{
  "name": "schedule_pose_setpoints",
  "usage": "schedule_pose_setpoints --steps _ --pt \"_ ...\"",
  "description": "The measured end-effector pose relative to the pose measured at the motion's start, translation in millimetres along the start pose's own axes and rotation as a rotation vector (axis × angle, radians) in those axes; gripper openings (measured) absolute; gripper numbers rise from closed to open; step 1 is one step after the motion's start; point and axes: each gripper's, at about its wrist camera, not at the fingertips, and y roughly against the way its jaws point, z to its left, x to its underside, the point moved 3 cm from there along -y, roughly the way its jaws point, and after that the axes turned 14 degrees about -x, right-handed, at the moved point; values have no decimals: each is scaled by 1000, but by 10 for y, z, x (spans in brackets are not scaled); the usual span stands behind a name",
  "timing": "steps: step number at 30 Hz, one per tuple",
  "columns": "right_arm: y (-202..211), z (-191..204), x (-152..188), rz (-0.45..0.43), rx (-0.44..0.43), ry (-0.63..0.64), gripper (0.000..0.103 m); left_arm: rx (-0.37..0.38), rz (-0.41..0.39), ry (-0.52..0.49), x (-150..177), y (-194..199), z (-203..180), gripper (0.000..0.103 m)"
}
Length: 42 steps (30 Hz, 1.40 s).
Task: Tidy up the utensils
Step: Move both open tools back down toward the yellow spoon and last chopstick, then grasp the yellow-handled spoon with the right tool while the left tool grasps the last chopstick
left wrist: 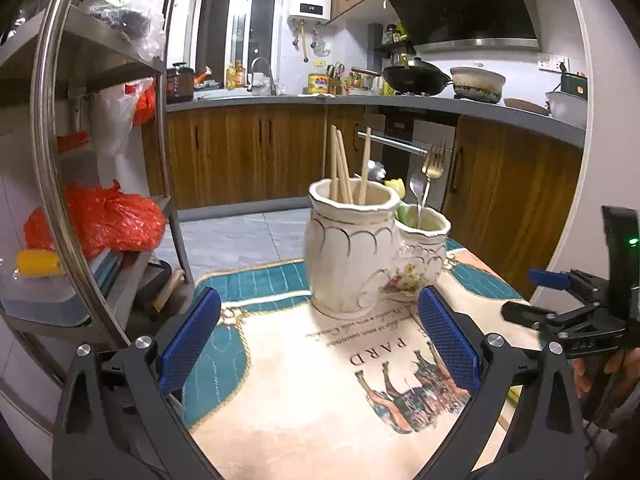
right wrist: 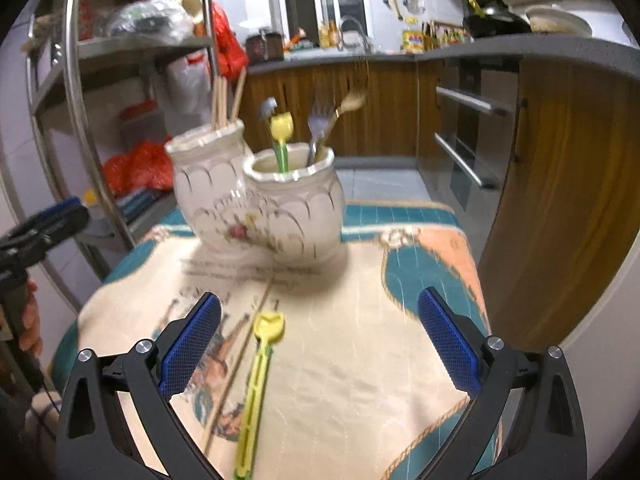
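Note:
A cream ceramic double holder (left wrist: 352, 252) stands on the printed table mat (left wrist: 304, 380). Its taller pot holds three wooden chopsticks (left wrist: 340, 168); the lower pot (right wrist: 296, 208) holds a fork (right wrist: 320, 128), a spoon (left wrist: 417, 192), a gold fork (left wrist: 434, 166) and a yellow tulip-topped utensil (right wrist: 282, 136). In the right wrist view a yellow-green tulip-topped utensil (right wrist: 258, 376) and a wooden chopstick (right wrist: 236, 364) lie on the mat. My left gripper (left wrist: 318, 344) is open and empty, short of the holder. My right gripper (right wrist: 318, 344) is open and empty above the mat, the loose utensils near its left finger.
A steel shelf rack (left wrist: 100, 184) with red bags stands left of the table. Wooden kitchen cabinets (left wrist: 248, 152) and an oven (right wrist: 464, 152) lie beyond the table's far edge. My right gripper also shows at the right edge of the left wrist view (left wrist: 560, 304).

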Motion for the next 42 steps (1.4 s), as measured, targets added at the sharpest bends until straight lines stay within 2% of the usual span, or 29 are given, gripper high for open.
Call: schedule_pose_setpoints --steps 3,8,18,23,25,28,36,39,42 --pt "-27 -17 41 24 7 -14 98 -5 33 3 39 -35 -4 97" --pt "-47 -14 101 42 1 -28 98 1 50 -1 77 -56 -59 97" --pt "-196 36 234 137 2 -17 98 17 90 -29 210 -100 -153 97" --pt "-230 51 261 166 -1 -12 94 17 105 -23 214 -141 -179 97" --pt "-240 62 275 175 -14 -17 87 18 106 -25 214 -140 -197 97" --pt "-279 90 307 203 -41 -24 65 21 107 -34 216 -133 -240 97" --pt "-370 160 377 255 -78 -6 32 19 106 -41 215 -109 -262 97" --pt "-383 185 370 272 -75 19 23 14 107 -38 214 -103 -259 97" --pt "-371 176 352 278 -84 23 21 12 104 -36 201 -90 -248 97"
